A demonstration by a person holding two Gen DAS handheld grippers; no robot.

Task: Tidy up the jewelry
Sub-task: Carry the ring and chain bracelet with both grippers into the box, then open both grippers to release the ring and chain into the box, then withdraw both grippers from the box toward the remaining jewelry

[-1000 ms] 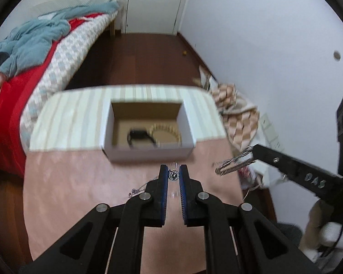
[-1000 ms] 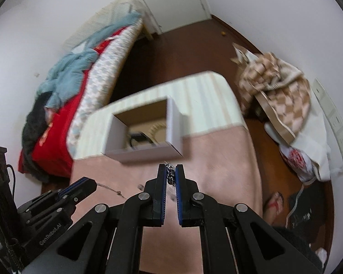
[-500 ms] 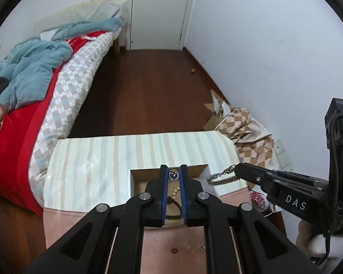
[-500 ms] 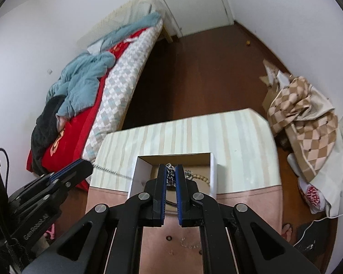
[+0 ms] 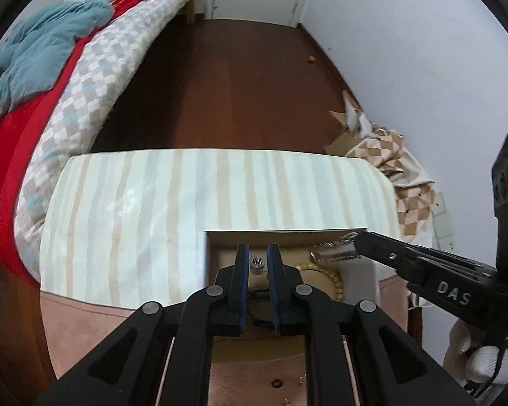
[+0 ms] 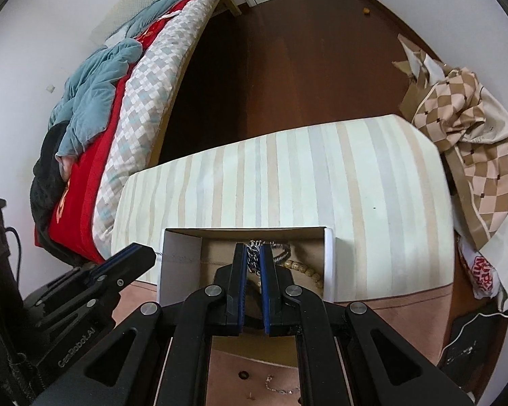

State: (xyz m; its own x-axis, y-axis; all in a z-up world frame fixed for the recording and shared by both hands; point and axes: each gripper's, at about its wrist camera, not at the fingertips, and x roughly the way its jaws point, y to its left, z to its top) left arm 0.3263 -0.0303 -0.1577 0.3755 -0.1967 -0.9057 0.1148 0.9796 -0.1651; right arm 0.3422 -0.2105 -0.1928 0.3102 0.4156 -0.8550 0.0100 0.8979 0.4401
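Note:
An open white cardboard box (image 5: pixel 359 270) (image 6: pixel 181 253) stands on the table and holds a beaded bracelet (image 5: pixel 335 279) (image 6: pixel 304 269) and a dark item. My left gripper (image 5: pixel 256 262) is over the box, shut on a small silver pendant (image 5: pixel 256 265) with a thin chain (image 6: pixel 176 256). My right gripper (image 6: pixel 254 258) is over the box too, shut on a silver link chain (image 6: pixel 253 257), which also shows in the left wrist view (image 5: pixel 335 252).
The table has a striped cloth (image 5: pixel 152 203) at the far side and a pink mat (image 6: pixel 389 321) near me. Small loose pieces (image 6: pixel 277 385) lie on the mat. A bed (image 5: pixel 67 84) stands to the left, a checkered cloth pile (image 6: pixel 464 128) to the right.
Both grippers have moved forward and down from above the mat to over the box, each still holding its piece. The box now fills the lower middle of both views.

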